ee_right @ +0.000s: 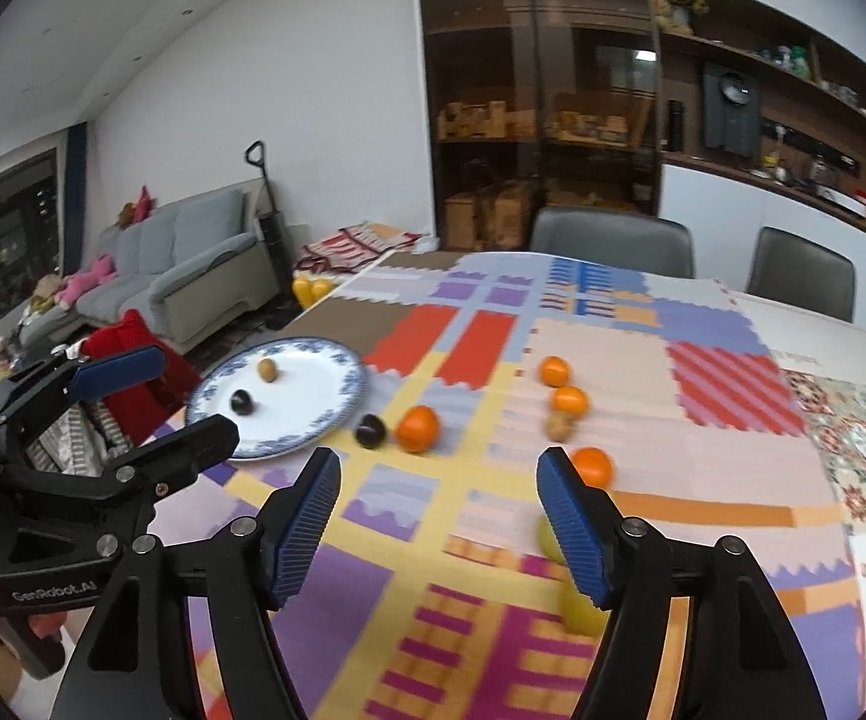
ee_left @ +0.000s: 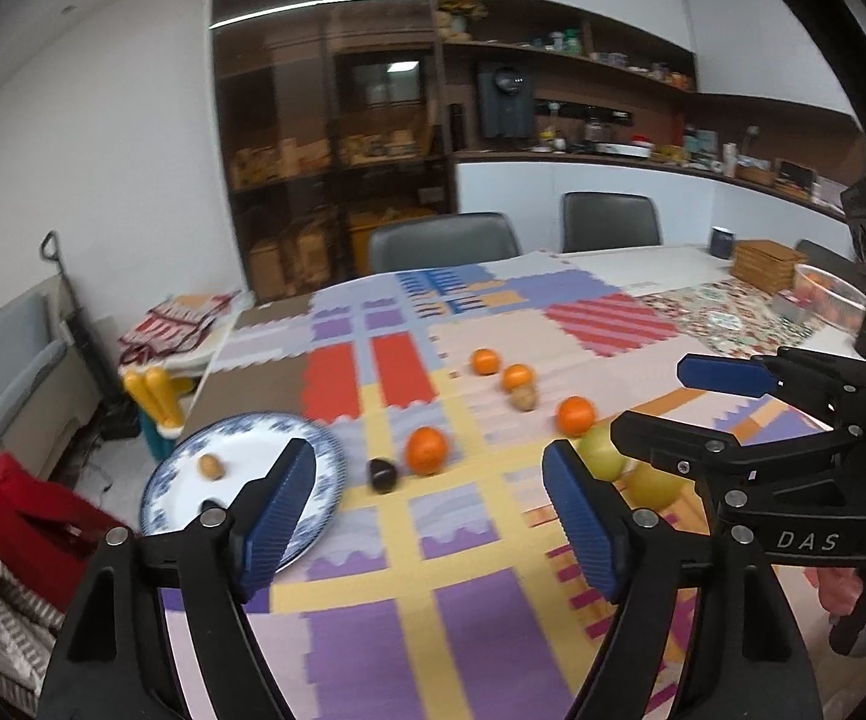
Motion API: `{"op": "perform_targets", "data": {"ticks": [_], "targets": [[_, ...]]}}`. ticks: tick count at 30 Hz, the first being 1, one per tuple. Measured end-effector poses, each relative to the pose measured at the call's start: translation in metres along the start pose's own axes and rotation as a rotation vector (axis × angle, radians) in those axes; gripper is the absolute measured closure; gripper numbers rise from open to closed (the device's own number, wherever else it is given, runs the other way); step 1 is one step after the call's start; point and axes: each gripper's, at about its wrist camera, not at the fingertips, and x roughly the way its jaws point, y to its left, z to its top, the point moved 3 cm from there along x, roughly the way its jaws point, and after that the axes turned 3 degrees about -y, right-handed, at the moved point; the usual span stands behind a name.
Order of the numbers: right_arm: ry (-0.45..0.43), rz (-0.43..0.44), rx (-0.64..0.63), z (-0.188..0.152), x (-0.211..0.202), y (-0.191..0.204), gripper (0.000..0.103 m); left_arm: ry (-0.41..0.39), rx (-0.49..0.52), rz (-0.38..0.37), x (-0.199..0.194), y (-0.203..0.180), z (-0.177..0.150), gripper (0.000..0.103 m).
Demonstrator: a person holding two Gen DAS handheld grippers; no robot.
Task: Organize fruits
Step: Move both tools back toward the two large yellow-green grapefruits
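A blue-rimmed white plate [ee_right: 337, 387] sits at the table's left edge and holds a brown kiwi [ee_right: 267, 369] and a dark plum [ee_right: 241, 402]; it also shows in the left wrist view [ee_left: 325, 450]. A second dark plum [ee_right: 370, 431] and an orange [ee_right: 417, 428] lie just right of the plate. Three more oranges [ee_right: 569, 401] and a brown kiwi [ee_right: 559, 425] lie farther right. Two yellow-green fruits [ee_left: 652, 483] lie near the front, partly hidden behind fingers. My left gripper [ee_left: 427, 516] is open and empty above the cloth. My right gripper [ee_right: 439, 522] is open and empty beside it.
A patchwork cloth [ee_right: 475, 546] covers the table. Grey chairs [ee_right: 613, 240] stand at the far side. A stack of wooden coasters [ee_left: 766, 264], a dark mug [ee_left: 722, 242] and a clear bowl [ee_left: 832, 297] stand at the far right. A red cloth [ee_left: 31, 528] lies left of the table.
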Motion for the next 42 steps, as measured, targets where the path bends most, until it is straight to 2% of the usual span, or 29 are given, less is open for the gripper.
{"op": "perform_targets", "data": {"ticks": [4,16,35,40,42], "targets": [[0.002,-0.042,0.034,-0.008,-0.011,-0.019,0.031,-0.02,0.031,-0.038,0.004,-0.021,0.003,0.018],[0.056,-0.158,0.086,-0.041,-0.022,-0.065,0.031,0.013,0.119,-0.156,0.036,-0.064,-0.008,0.017],[0.185,-0.201,0.104,-0.079,0.021,-0.079,0.032,0.09,0.205,-0.276,0.102,-0.069,-0.016,0.018],[0.203,-0.207,0.115,-0.081,0.035,-0.08,0.032,0.12,0.221,-0.333,0.126,-0.07,-0.018,0.018],[0.211,-0.207,0.117,-0.082,0.04,-0.08,0.032,0.13,0.222,-0.36,0.134,-0.072,-0.017,0.022]]}}
